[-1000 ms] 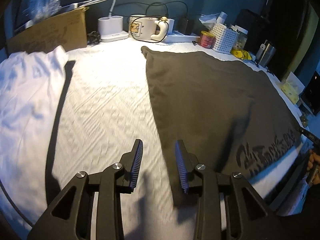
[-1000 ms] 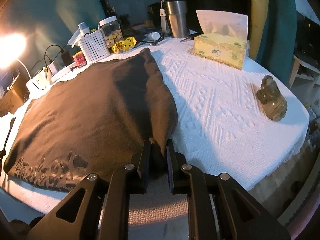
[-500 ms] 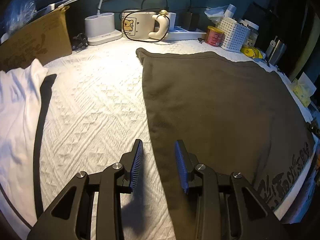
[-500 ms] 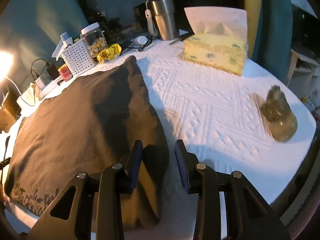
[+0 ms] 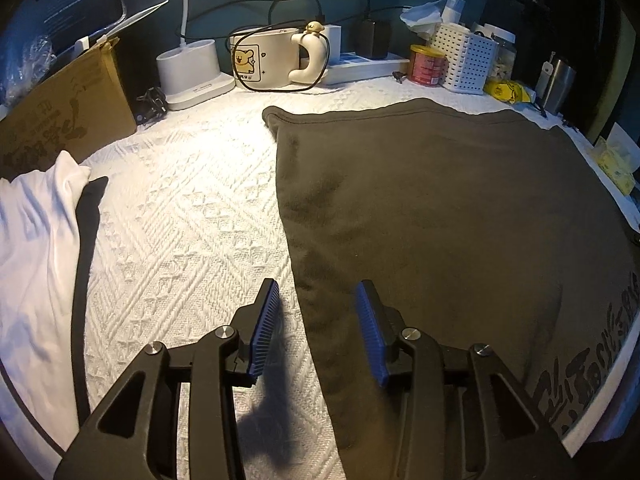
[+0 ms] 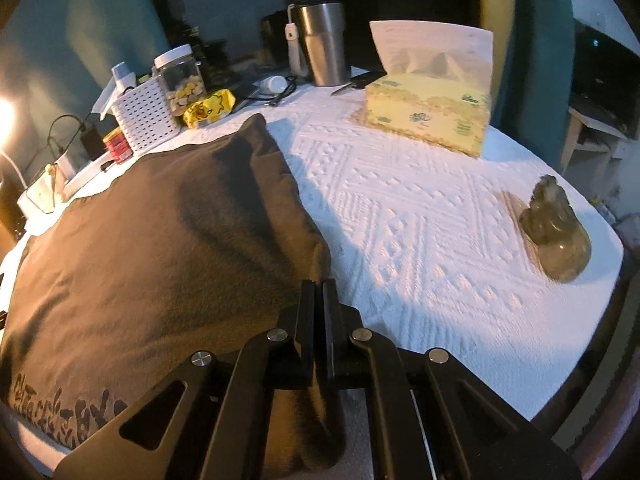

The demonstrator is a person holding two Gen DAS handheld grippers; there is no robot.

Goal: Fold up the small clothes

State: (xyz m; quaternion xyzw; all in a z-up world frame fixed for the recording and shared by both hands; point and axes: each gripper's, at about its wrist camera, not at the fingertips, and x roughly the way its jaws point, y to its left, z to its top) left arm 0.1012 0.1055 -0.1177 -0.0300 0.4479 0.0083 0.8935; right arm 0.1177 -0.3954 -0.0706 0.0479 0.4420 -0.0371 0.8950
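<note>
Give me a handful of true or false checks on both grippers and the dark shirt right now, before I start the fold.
1. The right gripper is shut on the dark shirt at its right edge. True.
2. The left gripper is shut on the shirt. False: its jaws are open and straddle the shirt's left edge.
3. The white garment lies on top of the dark shirt. False: it lies apart, with bare white tablecloth between them.
4. The tissue box rests on the tablecloth, clear of the shirt. True.
</note>
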